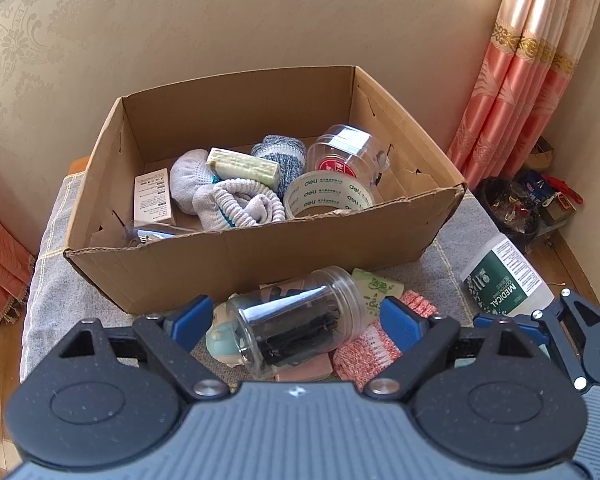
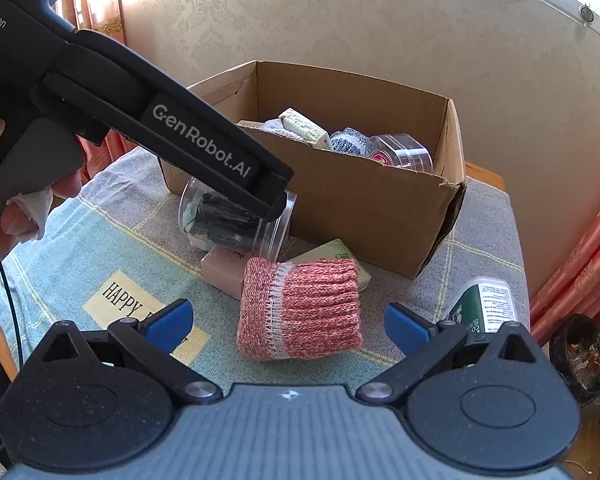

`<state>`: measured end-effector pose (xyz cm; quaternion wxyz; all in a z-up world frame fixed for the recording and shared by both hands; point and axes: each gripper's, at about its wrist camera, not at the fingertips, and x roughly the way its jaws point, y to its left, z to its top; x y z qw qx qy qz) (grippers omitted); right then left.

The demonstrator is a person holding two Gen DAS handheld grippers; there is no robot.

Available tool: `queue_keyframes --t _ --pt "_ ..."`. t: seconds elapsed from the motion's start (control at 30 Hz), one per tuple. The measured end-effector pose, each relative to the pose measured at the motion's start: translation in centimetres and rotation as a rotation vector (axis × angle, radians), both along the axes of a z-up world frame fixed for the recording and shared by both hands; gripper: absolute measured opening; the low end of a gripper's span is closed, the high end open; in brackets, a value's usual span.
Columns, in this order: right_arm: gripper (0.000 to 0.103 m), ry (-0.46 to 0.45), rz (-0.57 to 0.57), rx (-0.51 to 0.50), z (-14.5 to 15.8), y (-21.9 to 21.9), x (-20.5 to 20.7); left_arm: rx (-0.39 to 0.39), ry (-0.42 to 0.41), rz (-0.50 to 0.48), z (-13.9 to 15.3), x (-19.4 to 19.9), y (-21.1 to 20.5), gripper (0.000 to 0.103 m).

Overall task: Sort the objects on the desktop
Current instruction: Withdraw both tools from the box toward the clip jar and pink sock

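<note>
The left gripper [image 1: 296, 314] stands wide open with nothing held, its blue pads flanking the clear plastic jar [image 1: 300, 320] of black clips that lies on its side on the tabletop [image 2: 100, 240], just in front of the cardboard box [image 1: 260, 256]. The right gripper [image 2: 288, 322] is likewise spread wide and empty, with the rolled pink knit sock [image 2: 300, 312] lying between its pads, apparently untouched.

The step in hand looks like a double pick-up. The jar is smooth and round, so the left pads should close across its body near the middle, not at the rim, or it may roll or squirt out. It rests partly on a pale green object [image 1: 220, 336] and a pink bar [image 2: 224, 272]; lift straight up to avoid dragging them. The sock is soft; close firmly around its thick middle. A white medical bottle [image 1: 500, 276] lies near the tabletop's edge, well apart.
</note>
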<state>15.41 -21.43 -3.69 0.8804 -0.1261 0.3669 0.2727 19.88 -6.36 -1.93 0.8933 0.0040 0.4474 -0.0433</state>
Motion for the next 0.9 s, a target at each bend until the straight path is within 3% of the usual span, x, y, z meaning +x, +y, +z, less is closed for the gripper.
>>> queue_keyframes --t 0.57,0.9 --pt "0.103 0.011 0.027 -0.026 -2.5 0.5 1.5 0.106 0.008 0.072 -2.7 2.2 -2.1 0.091" --pt "0.103 0.027 0.041 -0.025 -3.0 1.1 2.1 0.076 0.031 0.038 -3.2 1.2 -0.9 0.09"
